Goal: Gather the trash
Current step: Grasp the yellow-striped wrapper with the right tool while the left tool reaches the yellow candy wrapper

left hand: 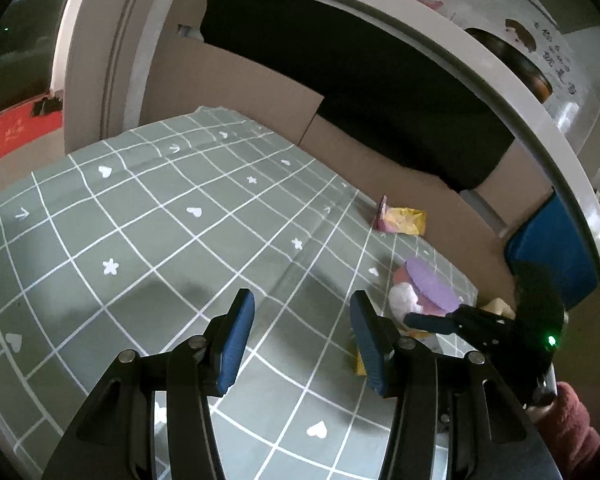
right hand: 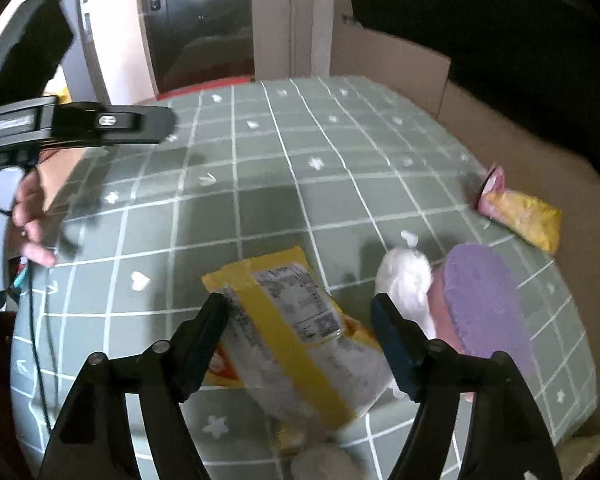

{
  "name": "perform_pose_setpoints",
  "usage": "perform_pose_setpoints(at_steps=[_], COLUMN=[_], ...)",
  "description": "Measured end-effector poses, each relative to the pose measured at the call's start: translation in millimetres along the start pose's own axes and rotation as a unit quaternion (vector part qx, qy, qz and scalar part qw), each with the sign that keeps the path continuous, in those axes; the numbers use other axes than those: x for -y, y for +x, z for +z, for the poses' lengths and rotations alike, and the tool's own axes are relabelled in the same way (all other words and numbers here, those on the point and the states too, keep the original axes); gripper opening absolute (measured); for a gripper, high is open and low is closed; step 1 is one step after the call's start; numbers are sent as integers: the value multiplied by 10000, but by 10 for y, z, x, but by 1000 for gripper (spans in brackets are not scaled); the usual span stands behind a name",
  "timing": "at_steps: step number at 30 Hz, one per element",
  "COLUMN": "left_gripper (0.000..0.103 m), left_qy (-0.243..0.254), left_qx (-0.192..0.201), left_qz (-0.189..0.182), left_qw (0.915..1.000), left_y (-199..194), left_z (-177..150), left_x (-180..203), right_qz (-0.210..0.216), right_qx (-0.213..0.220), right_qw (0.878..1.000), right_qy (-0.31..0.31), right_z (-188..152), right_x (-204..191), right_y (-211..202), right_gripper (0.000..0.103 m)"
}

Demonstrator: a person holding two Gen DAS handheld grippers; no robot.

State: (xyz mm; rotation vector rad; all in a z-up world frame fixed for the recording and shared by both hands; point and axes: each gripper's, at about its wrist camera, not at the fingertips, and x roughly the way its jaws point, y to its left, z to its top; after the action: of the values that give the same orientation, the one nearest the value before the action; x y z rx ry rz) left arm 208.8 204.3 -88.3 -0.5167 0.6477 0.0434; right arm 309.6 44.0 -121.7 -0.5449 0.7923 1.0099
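My right gripper (right hand: 300, 344) is wide open, low in the middle of its picture. A yellow snack wrapper (right hand: 296, 336) lies flat on the green checked tablecloth (right hand: 260, 184), right between my two fingers, but they do not squeeze it. Just right of it sits a white crumpled tissue (right hand: 404, 280), touching a purple round lid (right hand: 484, 304). Farther off, at the right edge, lies a small yellow packet (right hand: 528, 216) next to a pink wrapper (right hand: 490, 184). At the upper right stands a brown cardboard box (right hand: 400, 60).

My left gripper (left hand: 302, 340) is open too, with nothing in it, low in its picture above bare cloth. My right gripper shows at its lower right side.
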Motion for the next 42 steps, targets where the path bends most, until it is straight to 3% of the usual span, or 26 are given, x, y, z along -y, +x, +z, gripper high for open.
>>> perform_pose_setpoints(at_steps=[3, 8, 9, 12, 13, 14, 16, 21, 27, 30, 35, 38, 42], left_gripper=[51, 51, 51, 51, 51, 51, 51, 51, 51, 51, 50, 49, 39], left_qy=[-26, -31, 0, 62, 107, 141, 242, 481, 737, 790, 863, 735, 554], left_qx=[-62, -65, -69, -112, -137, -155, -205, -344, -339, -257, -242, -391, -642], left_qz=[2, 38, 36, -3, -33, -52, -118, -427, -906, -747, -136, 113, 325], left_qw=[10000, 10000, 10000, 9999, 9998, 9998, 9994, 9973, 9926, 9937, 9959, 9965, 9959], left_y=[28, 57, 70, 123, 153, 176, 249, 514, 1062, 1434, 2011, 2314, 2599], left_z=[-9, -12, -8, -5, -3, -2, 5, 67, 362, 554, 773, 860, 925], left_x=[-21, 15, 43, 140, 190, 224, 332, 658, 1109, 1274, 1432, 1433, 1399], right_qz=[215, 8, -50, -80, -74, -83, -249, -517, -1181, -1377, -1404, -1410, -1445], right_qx=[-111, -182, -201, -58, 35, 150, 292, 782, 1429, 1651, 1853, 1825, 1778], right_qw=[9995, 9996, 9993, 9987, 9984, 9978, 9957, 9797, 9459, 9294, 9090, 9045, 9001], right_qy=[221, 221, 298, 507, 560, 644, 847, 1771, 2664, 2999, 3459, 3588, 3705], right_z=[-51, -194, -217, -314, -339, -371, -428, -674, -993, -1136, -1343, -1401, -1453], right_x=[74, 7, 5, 20, 46, 63, 127, 539, 977, 1121, 1333, 1414, 1506], right_y=[66, -5, -33, -192, -268, -355, -512, -950, -1411, -1539, -1597, -1568, -1500], right_gripper=[77, 75, 73, 52, 39, 35, 35, 34, 34, 34, 35, 35, 35])
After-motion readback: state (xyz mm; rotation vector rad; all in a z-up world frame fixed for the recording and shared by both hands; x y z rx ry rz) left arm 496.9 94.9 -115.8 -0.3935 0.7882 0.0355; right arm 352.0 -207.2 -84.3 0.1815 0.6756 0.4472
